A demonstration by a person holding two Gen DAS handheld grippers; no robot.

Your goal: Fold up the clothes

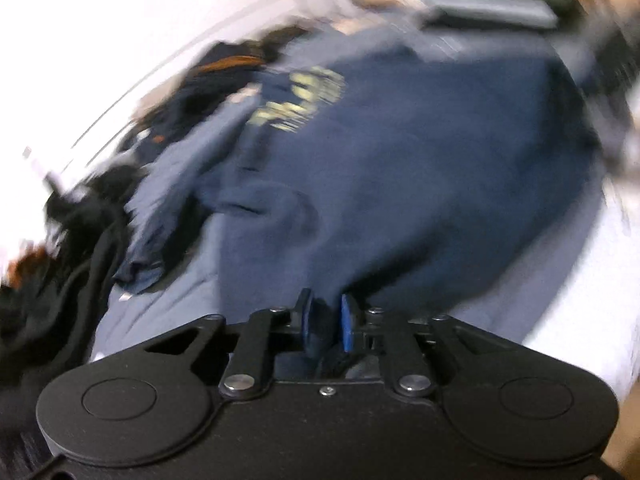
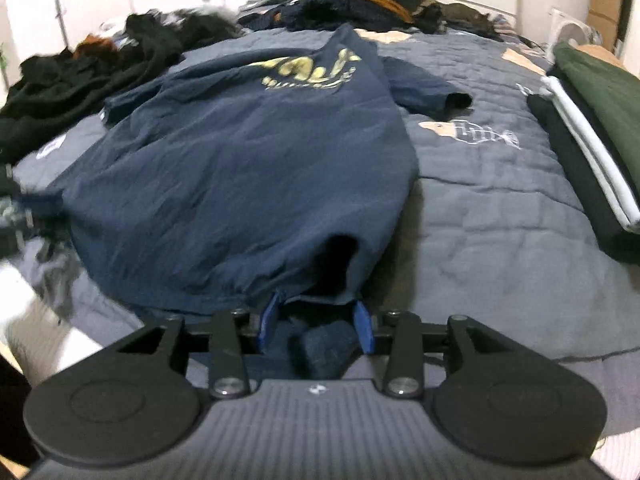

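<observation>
Your bed, covered in a grey-blue quilted spread (image 2: 480, 184) with fish motifs, carries everything. Dark unfolded clothes (image 2: 100, 68) heap along its left and far edges, their pieces impossible to tell apart. Folded green, white and black items (image 2: 592, 120) stack at the right, partly cut off. The navy short-sleeved T-shirt with a yellow print (image 2: 248, 152) lies spread mid-bed, its lettering unreadable. Your right gripper (image 2: 316, 320) stands released, pads apart around the hem. Your left gripper (image 1: 326, 322) is clenched on the hem; that view is motion-blurred.
</observation>
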